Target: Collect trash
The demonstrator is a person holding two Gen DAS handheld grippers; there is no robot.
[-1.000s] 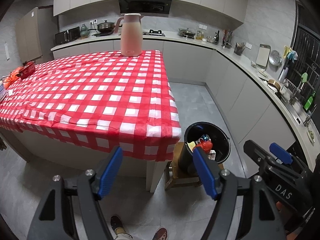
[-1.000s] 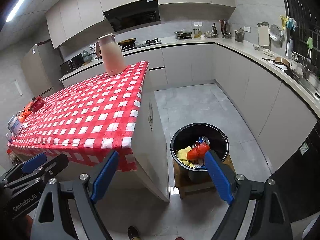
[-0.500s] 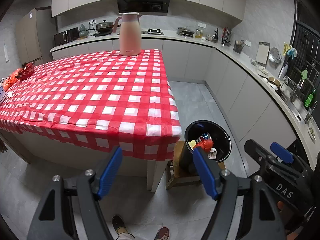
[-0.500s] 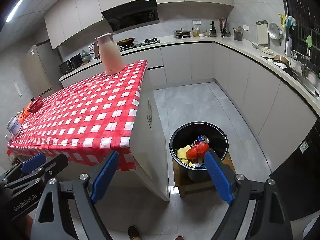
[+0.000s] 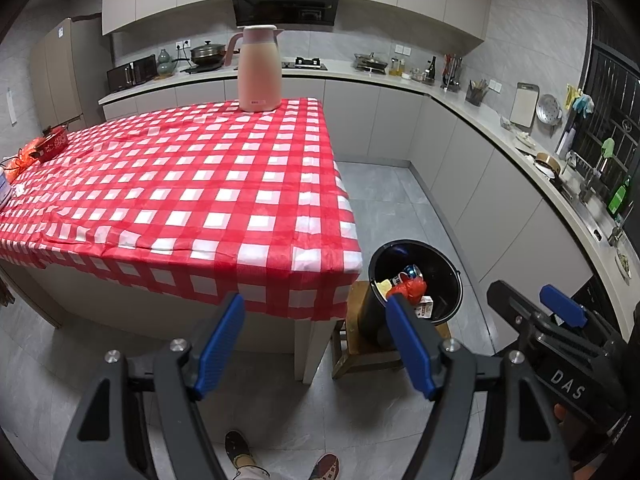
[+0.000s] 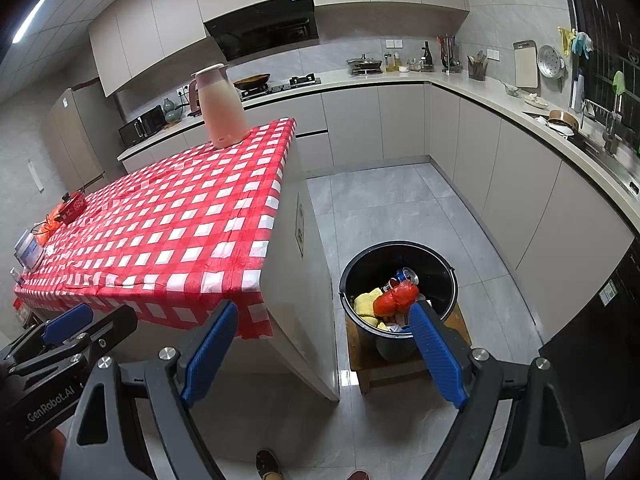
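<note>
Both the left hand-held gripper and right hand-held gripper hang apart and empty; trash sits in the bin. Collecting looks finished; next, check the worktop for leftovers

Left wrist view: white letters "DAS" on the black body of the right gripper. Right wrist view: "GenRobot.AI" in white on the black body of the left gripper. Pink jug carries a small red label near its base, too small to read; print on the trash in the black bucket likewise illegible.
</note>
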